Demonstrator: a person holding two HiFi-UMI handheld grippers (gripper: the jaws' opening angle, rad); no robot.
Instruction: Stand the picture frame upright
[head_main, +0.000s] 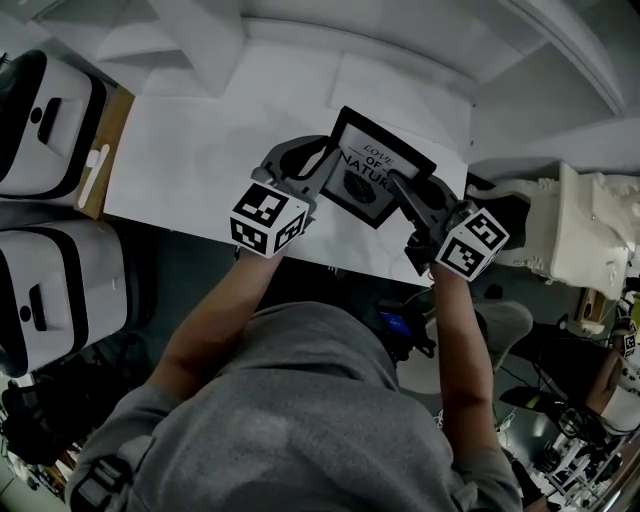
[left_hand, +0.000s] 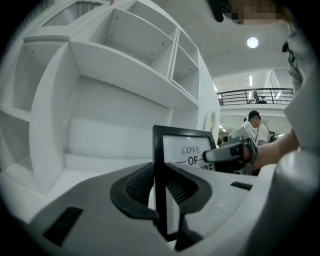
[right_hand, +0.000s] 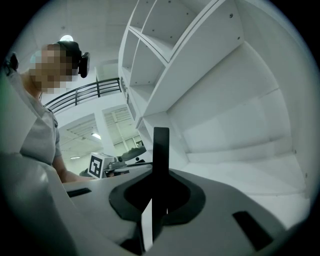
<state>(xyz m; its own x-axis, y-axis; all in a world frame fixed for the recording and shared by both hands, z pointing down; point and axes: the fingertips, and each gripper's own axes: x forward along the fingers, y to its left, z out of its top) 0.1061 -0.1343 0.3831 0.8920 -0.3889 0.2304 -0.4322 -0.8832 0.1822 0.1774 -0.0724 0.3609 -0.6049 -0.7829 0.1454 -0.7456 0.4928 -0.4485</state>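
Over the white table (head_main: 200, 150), I have the picture frame (head_main: 372, 170) pinched from both sides, print facing up toward me. My left gripper (head_main: 322, 170) is clamped on its left edge and my right gripper (head_main: 402, 186) on its right edge. The white shelf unit (left_hand: 125, 65) stands behind it.

White shelving (left_hand: 125, 75) blocks behind the picture frame (head_main: 375, 170); open tabletop (head_main: 190, 150) lies leftward.

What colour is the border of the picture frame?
Plain black. The picture frame shows best in the head view.
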